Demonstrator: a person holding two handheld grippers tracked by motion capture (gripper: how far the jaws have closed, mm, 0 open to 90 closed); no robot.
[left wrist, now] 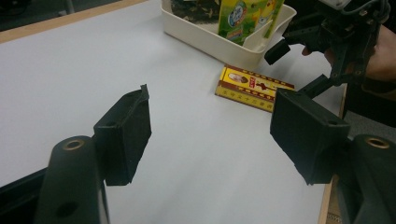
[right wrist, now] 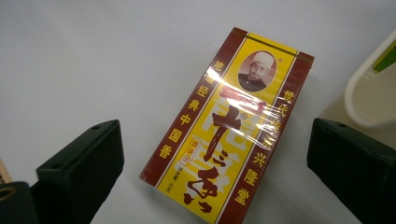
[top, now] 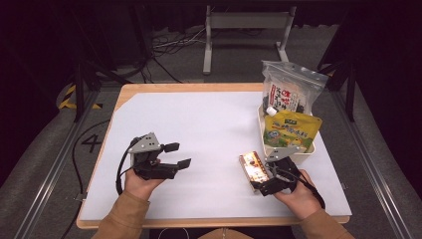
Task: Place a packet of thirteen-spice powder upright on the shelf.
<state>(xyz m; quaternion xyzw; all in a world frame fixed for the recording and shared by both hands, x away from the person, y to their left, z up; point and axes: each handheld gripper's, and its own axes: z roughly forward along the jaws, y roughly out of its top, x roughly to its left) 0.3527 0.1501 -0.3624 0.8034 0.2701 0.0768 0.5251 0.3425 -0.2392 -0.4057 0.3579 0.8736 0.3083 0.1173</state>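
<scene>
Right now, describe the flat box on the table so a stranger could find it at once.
Start at the cream bin on the table's right side, which holds two upright pouches. Just left of its near corner, the flat box lies on the white surface under the open right gripper. It alone is maroon and yellow, cellophane-wrapped, with a small portrait.

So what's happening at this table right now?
A person holds a gripper in each hand. The right gripper, jaws open, hovers over a red and yellow box lying flat on the white table beside a cream bin holding two pouches. The left gripper is open over bare table, holding nothing.
</scene>
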